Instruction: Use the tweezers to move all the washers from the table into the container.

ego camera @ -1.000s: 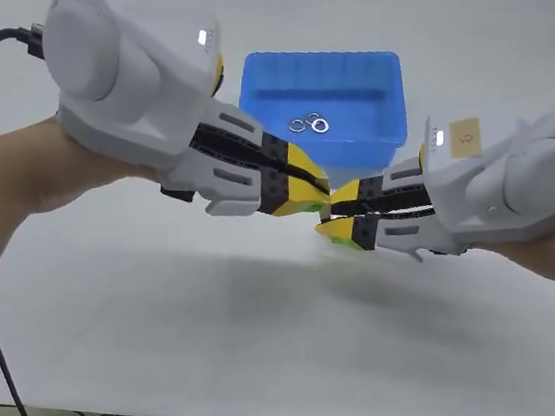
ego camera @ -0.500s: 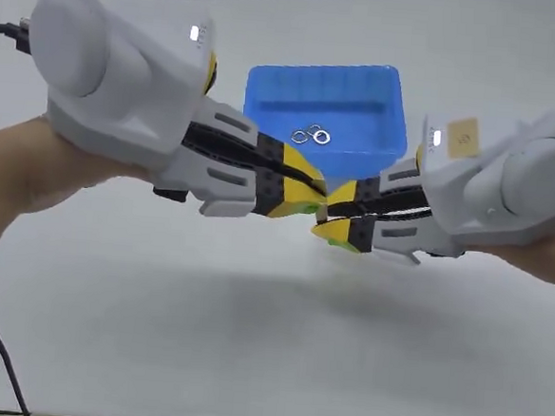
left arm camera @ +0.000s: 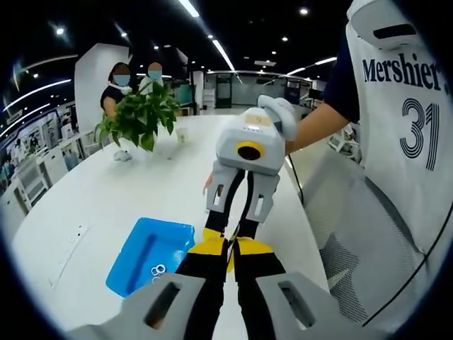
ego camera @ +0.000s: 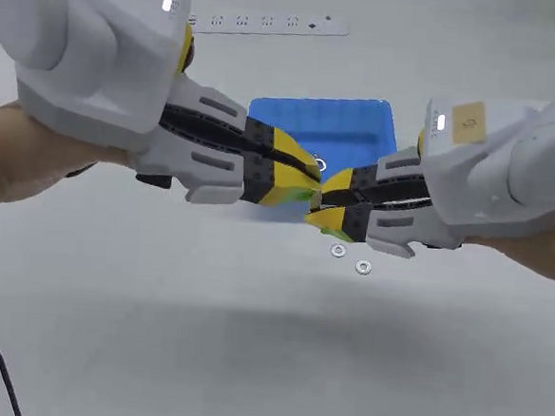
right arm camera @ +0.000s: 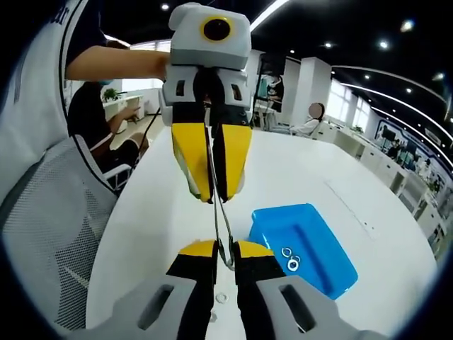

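2 washers (ego camera: 338, 251), hidden a second ago, now show on the table (ego camera: 248, 358) just below the left gripper (ego camera: 310, 180) and right gripper (ego camera: 321, 209), which stay tip to tip, both clamped on the tweezers (right arm camera: 218, 205); others lie in the bin (ego camera: 371, 125), so the job isn't finished.

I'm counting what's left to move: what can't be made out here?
- Washers in the blue container: head view, left gripper and right gripper fingers cover most; gripper views, tiny and bunched.
- tweezers: head view, hidden between those fingers.
- Table beneath the grippers: head view, covered.
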Tool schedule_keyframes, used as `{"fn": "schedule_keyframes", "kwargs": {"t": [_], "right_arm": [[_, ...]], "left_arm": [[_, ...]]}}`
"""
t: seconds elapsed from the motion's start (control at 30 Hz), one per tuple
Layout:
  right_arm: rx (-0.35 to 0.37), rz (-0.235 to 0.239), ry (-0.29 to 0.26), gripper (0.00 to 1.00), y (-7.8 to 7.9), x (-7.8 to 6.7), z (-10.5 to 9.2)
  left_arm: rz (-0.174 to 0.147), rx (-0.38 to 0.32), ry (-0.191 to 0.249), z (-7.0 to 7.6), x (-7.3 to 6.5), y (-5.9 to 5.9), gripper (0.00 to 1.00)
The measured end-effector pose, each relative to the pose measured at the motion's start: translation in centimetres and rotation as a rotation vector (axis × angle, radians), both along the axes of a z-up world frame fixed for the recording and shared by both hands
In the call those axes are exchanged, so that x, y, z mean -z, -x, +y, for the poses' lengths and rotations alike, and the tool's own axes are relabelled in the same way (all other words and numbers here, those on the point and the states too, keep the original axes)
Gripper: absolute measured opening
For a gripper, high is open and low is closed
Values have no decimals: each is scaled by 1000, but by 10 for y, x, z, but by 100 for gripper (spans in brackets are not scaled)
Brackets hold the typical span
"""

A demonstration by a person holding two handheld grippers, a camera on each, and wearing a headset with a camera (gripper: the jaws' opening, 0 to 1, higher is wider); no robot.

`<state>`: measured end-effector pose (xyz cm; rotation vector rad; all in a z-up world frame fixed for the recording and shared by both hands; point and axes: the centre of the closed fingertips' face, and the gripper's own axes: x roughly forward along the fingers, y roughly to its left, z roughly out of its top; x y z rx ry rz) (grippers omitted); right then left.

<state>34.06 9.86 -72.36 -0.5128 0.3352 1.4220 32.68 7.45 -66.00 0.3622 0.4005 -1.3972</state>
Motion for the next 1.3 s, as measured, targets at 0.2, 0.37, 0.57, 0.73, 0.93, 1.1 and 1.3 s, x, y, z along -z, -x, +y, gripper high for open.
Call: {"fn": "schedule_keyframes", "kwargs": {"t": [0.2,0.37,0.57,0.73,0.93,1.1,1.3], "right_arm": [[-6,-36,4,10,-10,-13,3],[1,-61,-2,10,-30,-21,3],[12,-76,-3,10,-54,-19,7],[17,-72,0,10,-77,-7,11],[29,-40,8,10,-95,14,17],[42,21,19,10,-102,36,20],[43,59,50,10,-102,54,21]], "left_arm": [[-37,7,-3,1,-12,-10,7],[-72,8,-12,3,-19,-26,7],[-87,-2,-18,8,-16,-50,7],[-91,-5,-36,13,-7,-69,6],[-64,2,-61,18,14,-89,6],[-39,6,-79,19,37,-99,6],[0,3,-77,22,53,-103,6]]}}
